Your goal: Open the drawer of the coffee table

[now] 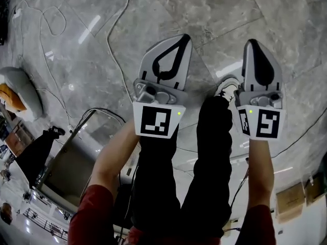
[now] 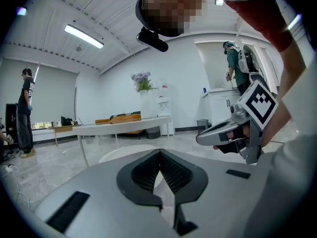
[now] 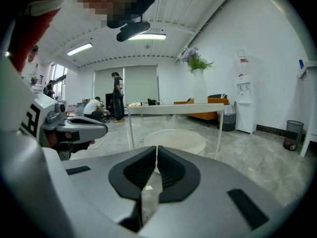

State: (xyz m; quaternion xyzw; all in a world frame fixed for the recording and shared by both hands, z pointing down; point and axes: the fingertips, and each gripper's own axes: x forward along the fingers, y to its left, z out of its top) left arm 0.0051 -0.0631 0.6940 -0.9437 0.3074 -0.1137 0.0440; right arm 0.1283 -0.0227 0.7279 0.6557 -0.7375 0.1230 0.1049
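Both grippers are held out in front of the person, over a grey marble floor. My left gripper [image 1: 184,37] has its jaws shut with nothing between them; in its own view the black pads [image 2: 171,170] meet at the tip of the left gripper [image 2: 159,153]. My right gripper [image 1: 253,42] is shut and empty too, the tip of the right gripper [image 3: 156,150] closed to a thin slit. A low round white table [image 3: 174,140] stands ahead on the floor, also seen as the round table [image 2: 121,153] in the left gripper view. No drawer shows on it.
A long white table [image 3: 173,107] on thin legs spans above the round one. A vase of flowers [image 3: 199,83], a water dispenser [image 3: 242,108] and a bin [image 3: 292,133] stand by the wall. Cables [image 1: 117,45] trail on the floor near a metal cart [image 1: 71,162]. People stand at the back.
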